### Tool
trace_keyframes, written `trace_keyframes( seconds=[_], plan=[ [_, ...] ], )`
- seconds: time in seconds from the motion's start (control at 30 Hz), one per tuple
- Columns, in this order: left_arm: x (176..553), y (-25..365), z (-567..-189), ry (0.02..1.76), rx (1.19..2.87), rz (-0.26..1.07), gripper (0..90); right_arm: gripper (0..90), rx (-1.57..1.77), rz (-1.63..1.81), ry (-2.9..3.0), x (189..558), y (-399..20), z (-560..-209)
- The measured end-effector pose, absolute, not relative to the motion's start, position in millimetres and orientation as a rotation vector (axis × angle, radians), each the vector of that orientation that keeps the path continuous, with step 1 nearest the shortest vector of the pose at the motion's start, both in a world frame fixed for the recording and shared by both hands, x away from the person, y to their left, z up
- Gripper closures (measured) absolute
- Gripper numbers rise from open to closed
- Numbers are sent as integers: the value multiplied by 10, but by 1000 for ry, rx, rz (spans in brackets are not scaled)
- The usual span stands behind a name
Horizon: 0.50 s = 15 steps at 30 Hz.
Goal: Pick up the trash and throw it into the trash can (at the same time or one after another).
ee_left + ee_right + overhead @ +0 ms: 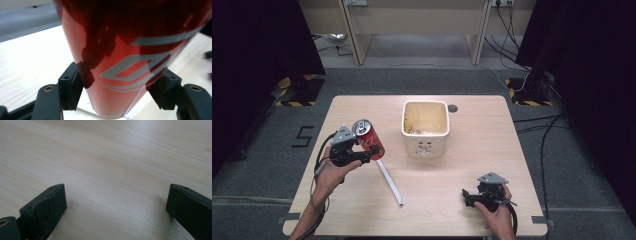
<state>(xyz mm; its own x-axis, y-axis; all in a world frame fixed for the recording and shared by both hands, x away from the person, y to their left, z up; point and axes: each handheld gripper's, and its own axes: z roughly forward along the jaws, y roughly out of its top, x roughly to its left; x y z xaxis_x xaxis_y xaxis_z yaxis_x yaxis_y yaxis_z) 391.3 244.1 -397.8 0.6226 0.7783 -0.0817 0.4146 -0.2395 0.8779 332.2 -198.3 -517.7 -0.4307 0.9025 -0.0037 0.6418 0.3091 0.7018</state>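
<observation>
A red can [369,139] is gripped by the left gripper [373,152] and held tilted above the desk's left half, beside a cream bin [425,148] at the centre. The right gripper [465,196], open and empty, is rested near the front right edge. The drop into the bin is judged still undone.

Your high view looks forward and down on the whole table [437,200] from above your side. Your left gripper view sits close against a red can [130,57]. Your right gripper view looks low along the bare tabletop. All three share that tabletop.
</observation>
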Motion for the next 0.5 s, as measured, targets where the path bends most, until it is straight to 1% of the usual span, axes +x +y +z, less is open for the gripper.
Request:
trace_keyframes(
  seconds=[0.5],
  plan=[
    [4036, 2273, -3776, 912, 1905, 464, 340, 34, 1375, 894, 2184, 3322, -1983, -5177]
  ],
)
